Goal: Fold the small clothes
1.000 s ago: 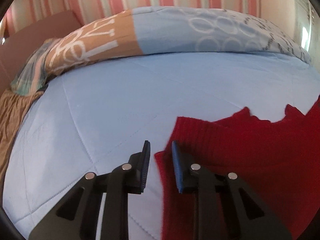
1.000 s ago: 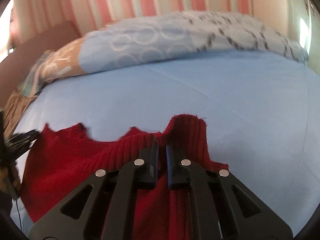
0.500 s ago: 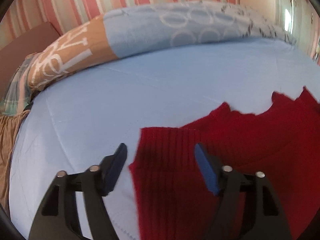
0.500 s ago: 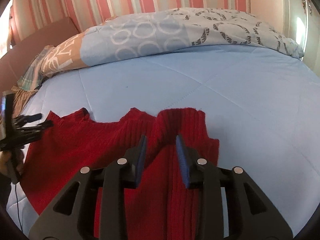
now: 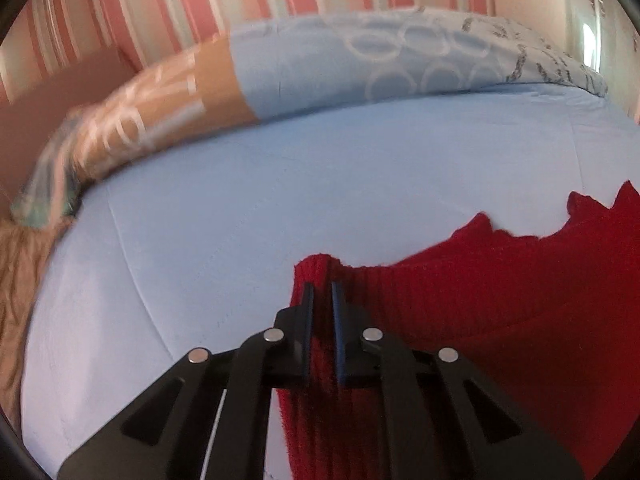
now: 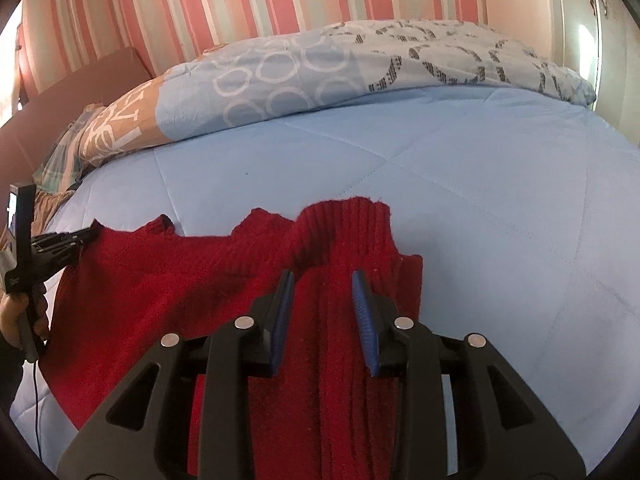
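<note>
A red knit sweater [image 5: 500, 312] lies spread on the light blue bedspread [image 5: 280, 208]. In the left wrist view my left gripper [image 5: 321, 292] is shut on the sweater's left ribbed cuff, with red knit pinched between the pads. In the right wrist view the sweater [image 6: 168, 288] spreads to the left, and my right gripper [image 6: 322, 280] is open, its blue pads either side of the right ribbed sleeve [image 6: 348, 240] lying flat. The left gripper [image 6: 76, 238] shows at the far left edge, at the sweater's corner.
A patterned blue and tan pillow [image 6: 320, 76] lies along the head of the bed. A striped pink wall [image 6: 240, 0] stands behind it. A brown cloth [image 5: 16, 280] hangs at the bed's left side.
My left gripper went from open wide around the cuff to shut on it. My right gripper opened from shut and now stands wider over the right sleeve.
</note>
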`<state>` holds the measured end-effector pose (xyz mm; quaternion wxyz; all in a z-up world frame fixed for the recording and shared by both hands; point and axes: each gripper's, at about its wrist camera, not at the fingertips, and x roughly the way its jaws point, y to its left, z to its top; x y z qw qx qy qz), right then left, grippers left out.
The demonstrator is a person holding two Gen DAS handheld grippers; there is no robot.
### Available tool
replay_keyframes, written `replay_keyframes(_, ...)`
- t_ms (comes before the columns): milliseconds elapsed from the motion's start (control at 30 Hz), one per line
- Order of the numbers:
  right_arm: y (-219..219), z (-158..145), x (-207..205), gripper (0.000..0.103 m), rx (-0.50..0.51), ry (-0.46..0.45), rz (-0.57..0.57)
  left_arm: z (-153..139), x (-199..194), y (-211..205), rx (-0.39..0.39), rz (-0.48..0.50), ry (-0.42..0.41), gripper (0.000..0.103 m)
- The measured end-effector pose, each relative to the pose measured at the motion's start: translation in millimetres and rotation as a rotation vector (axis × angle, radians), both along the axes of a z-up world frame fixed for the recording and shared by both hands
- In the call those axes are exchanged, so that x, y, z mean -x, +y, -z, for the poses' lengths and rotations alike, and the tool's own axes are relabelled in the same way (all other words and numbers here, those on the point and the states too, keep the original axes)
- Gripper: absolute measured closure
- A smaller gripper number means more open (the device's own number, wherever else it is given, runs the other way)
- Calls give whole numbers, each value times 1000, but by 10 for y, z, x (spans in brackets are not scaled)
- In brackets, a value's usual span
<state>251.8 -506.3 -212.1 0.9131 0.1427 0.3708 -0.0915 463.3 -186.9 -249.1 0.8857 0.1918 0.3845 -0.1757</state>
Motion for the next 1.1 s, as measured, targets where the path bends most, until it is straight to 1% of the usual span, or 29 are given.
replay_keyframes(100,-43,100,-22,72,-15,26,13,120,-59,-3,-19,-15,-5,94)
replay_keyframes(200,-75,180,-11,74,-27,30,20,292,-122,-9,-48,-20,41,93)
replay_keyframes(267,-76,164,7,74,-28,18,18,259,-125,-34,-59,-11,34,91)
replay_keyframes(300,-66,128,43,72,-33,-4,11,188,-109,-30,-49,-6,26,90)
replay_keyframes(333,-47,73,96,70,-47,-37,-4,137,-4,14,-36,-3,19,85)
replay_keyframes(367,2,-5,158,70,-51,-69,-22,46,62,33,-16,10,5,84)
replay_keyframes(433,168,-145,253,65,-24,-103,-54,-212,311,82,32,41,-56,63)
replay_keyframes(500,460,-266,333,63,20,-129,-101,-396,645,109,102,65,-69,53)
replay_keyframes(533,594,-286,345,61,28,-132,-120,-431,758,101,126,73,-68,51)
replay_keyframes(567,727,-282,336,60,25,-129,-140,-432,961,73,149,78,-58,50)
replay_keyframes(600,917,-236,292,60,22,-109,-179,-411,1078,26,148,75,-51,50)
replay_keyframes(667,1200,-134,215,60,78,-72,-229,-279,1303,-89,135,59,-44,50)
replay_keyframes(700,1360,-51,152,60,106,-38,-263,-204,1345,-144,120,47,-35,50)
replay_keyframes(767,1521,77,54,60,132,6,-298,11,1347,-195,93,20,17,50)
replay_keyframes(800,1561,136,18,61,157,30,-305,70,1335,-187,92,12,22,49)
replay_keyframes(833,1569,188,-8,61,179,50,-309,104,1334,-160,104,15,21,48)
replay_keyframes(900,1484,201,5,61,185,56,-299,86,1326,-113,116,21,22,48)
replay_keyframes(967,1357,189,46,61,201,59,-265,34,1296,-37,95,-9,-5,49)
replay_keyframes(1000,1228,179,86,61,203,62,-237,23,1288,31,103,-24,-3,49)
replay_keyframes(1067,966,175,188,59,178,65,-181,22,1232,179,145,-37,35,49)
replay_keyframes(1100,814,178,281,56,140,60,-155,23,1222,211,147,-39,34,51)
